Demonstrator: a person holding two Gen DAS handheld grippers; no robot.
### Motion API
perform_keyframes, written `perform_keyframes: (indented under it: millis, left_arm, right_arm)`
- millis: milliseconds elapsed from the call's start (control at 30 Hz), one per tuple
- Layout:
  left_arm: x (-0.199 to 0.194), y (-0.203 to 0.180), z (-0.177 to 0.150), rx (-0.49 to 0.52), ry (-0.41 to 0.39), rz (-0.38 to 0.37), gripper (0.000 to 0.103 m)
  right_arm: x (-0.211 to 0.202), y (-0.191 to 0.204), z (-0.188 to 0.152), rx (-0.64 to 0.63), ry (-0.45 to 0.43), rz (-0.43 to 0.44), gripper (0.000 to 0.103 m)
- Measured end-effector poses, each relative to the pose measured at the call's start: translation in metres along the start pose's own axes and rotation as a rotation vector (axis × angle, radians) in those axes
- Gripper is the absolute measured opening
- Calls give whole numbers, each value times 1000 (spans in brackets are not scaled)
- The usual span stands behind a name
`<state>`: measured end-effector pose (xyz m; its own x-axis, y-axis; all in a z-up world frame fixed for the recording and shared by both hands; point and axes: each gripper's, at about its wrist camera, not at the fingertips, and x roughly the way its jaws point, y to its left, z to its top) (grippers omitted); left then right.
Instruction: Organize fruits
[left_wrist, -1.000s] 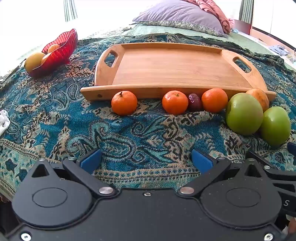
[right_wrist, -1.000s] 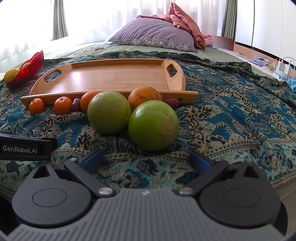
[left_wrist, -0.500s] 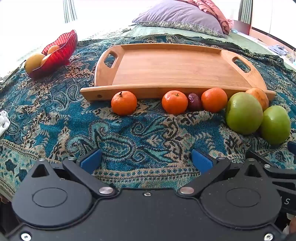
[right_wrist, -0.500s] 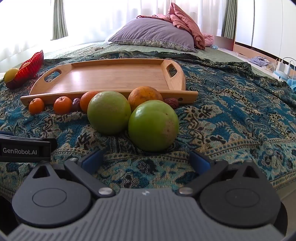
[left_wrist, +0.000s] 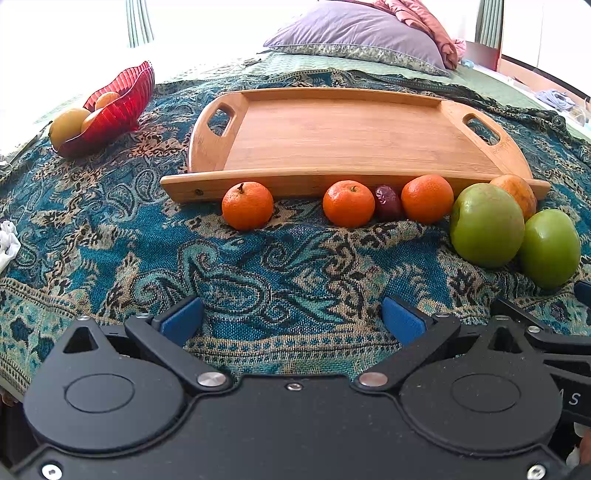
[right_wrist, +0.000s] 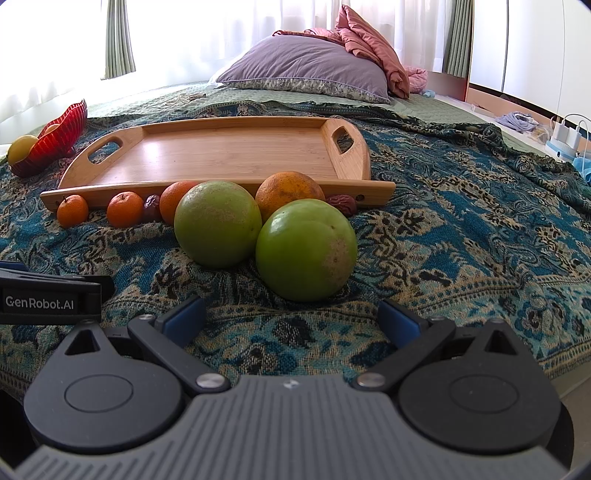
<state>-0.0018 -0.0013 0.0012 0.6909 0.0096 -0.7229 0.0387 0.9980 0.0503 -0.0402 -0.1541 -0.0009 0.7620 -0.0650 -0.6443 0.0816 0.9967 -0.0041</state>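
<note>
Both tongs (left_wrist: 291, 319) (right_wrist: 291, 317) low, level, agape.

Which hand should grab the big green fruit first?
Probably the right. Its open tongs sit straight behind the nearer green fruit. For the left tongs, also open, that fruit lies far off to the side.

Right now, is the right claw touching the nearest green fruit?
Apart. The right wrist view shows patterned blanket between the open right claw and the nearest green fruit, which sits ahead of both blue pads.
</note>
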Motion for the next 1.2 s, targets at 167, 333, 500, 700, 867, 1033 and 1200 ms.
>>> perform_keyframes:
  millis: [167,333,500,700,867,1033,1200]
  left_arm:
    - [0,0,0,0,-2,0,103]
    - [0,0,0,1,-3,-1,103]
    - [0,0,0,1,-2,-1,103]
    - [0,0,0,1,-4,0,103]
    - [0,0,-1,1,-5,0,103]
    - [0,0,-1,0,-5,0,103]
    - [-1,0,-1,2,-6,1,103]
  right_arm:
    - [0,0,0,0,0,0,103]
    - [0,0,0,0,-1,0,103]
    - [0,0,0,3,0,2,103]
    - [1,-1,0,4,1,2,103]
    - [0,-2,0,3,5,3,103]
    - [2,-1,2,4,7,4,103]
    - [6,-4,1,0,4,4,103]
